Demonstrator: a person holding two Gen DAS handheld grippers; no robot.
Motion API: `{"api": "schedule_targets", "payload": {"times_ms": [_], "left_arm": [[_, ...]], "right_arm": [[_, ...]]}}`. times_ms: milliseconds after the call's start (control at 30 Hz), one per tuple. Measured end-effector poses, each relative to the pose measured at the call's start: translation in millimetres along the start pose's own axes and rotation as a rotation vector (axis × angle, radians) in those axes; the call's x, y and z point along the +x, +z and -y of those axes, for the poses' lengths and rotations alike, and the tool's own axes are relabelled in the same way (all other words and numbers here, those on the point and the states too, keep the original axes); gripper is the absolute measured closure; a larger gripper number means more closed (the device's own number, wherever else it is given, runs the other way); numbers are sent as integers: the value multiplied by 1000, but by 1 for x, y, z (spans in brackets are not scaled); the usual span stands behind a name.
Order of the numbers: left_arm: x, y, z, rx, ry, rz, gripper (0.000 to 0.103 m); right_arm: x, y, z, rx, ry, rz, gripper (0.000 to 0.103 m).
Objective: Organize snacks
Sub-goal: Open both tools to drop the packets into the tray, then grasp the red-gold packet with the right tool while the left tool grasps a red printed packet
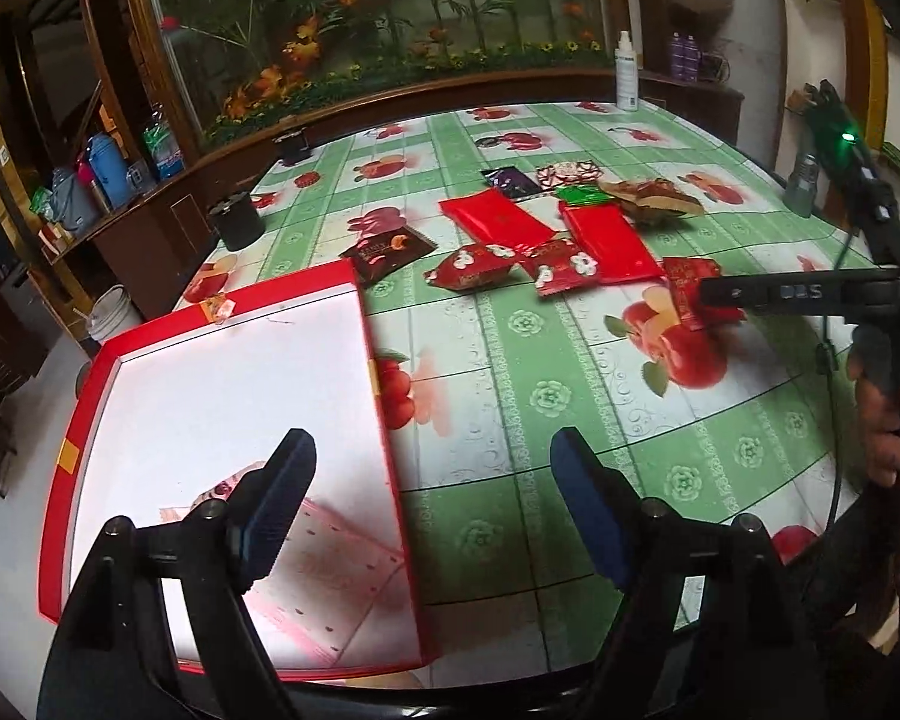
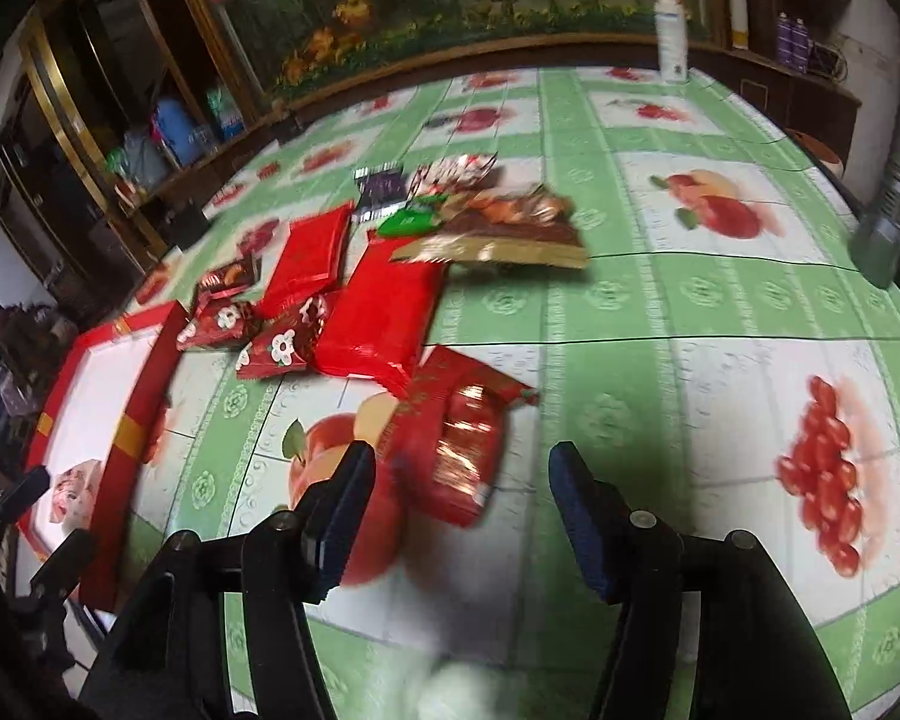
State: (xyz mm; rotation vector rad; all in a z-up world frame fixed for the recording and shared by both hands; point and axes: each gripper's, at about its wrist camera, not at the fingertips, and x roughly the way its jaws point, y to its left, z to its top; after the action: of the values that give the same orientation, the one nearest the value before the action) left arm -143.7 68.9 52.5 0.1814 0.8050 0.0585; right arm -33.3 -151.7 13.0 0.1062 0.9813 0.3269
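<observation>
The left gripper (image 1: 432, 498) hangs spread and empty over the red box's (image 1: 384, 420) right wall; its left finger hides part of a pale packet (image 1: 336, 576) inside. The right gripper (image 2: 459, 504), tilted down with jaws apart, hovers at a blurred red snack packet (image 2: 456, 450), pads clear of it. More snacks (image 2: 378, 306) lie beyond on the tablecloth (image 2: 720, 312).

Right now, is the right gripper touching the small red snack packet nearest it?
Apart. In the right wrist view the right gripper stands open, and the red snack packet lies flat on the tablecloth between and beyond its fingertips, with clear cloth at each pad.
</observation>
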Motion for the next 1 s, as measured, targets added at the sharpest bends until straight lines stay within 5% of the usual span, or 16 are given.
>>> {"api": "schedule_targets", "payload": {"times_ms": [100,200,367,767,1000], "left_arm": [[3,2,-5,-4,18,-5,22],[6,8,-8,3,42,-3,22],[17,25,-6,24,37,-13,22],[76,93,16,-154,-95,-128,22],[92,92,61,-74,-144,-178,22]], "right_arm": [[15,7,-13,-3,-11,-27,39],[23,9,-28,-59,-85,-21,55],[26,10,-24,-106,-105,25,68],[22,26,33,-20,-124,97,69],[21,25,32,-33,-137,95,68]]}}
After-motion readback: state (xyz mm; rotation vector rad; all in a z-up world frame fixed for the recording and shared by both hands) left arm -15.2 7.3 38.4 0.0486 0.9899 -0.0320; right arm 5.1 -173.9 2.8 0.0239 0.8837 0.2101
